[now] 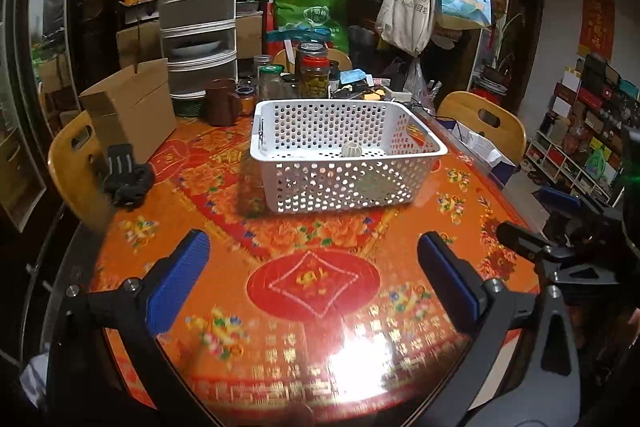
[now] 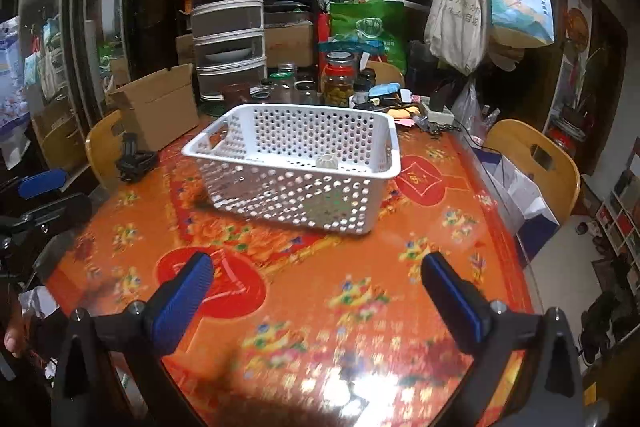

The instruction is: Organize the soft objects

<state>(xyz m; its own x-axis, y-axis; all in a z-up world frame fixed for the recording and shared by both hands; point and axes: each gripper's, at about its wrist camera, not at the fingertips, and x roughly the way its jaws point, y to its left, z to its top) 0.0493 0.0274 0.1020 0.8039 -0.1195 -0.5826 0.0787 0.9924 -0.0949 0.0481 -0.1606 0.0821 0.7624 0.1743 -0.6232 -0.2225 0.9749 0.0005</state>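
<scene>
A white perforated basket (image 1: 280, 137) stands mid-table; it also shows in the right wrist view (image 2: 224, 143). A small cream ribbed soft object (image 1: 351, 149) pokes up inside it near the front wall, also seen in the right wrist view (image 2: 327, 161). A greenish shape (image 1: 374, 185) shows through the holes. My left gripper (image 1: 312, 251) is open and empty above the table, well short of the basket. My right gripper (image 2: 316, 273) is open and empty too; it also shows at the right edge of the left wrist view (image 1: 560, 199).
An orange-red floral cloth covers the round table (image 1: 320, 283). A black strap bundle (image 1: 124, 175) lies at the left. A cardboard box (image 1: 128, 107), jars (image 1: 314, 71) and a tiered rack (image 1: 200, 11) crowd the back. Wooden chairs (image 2: 536, 159) stand around.
</scene>
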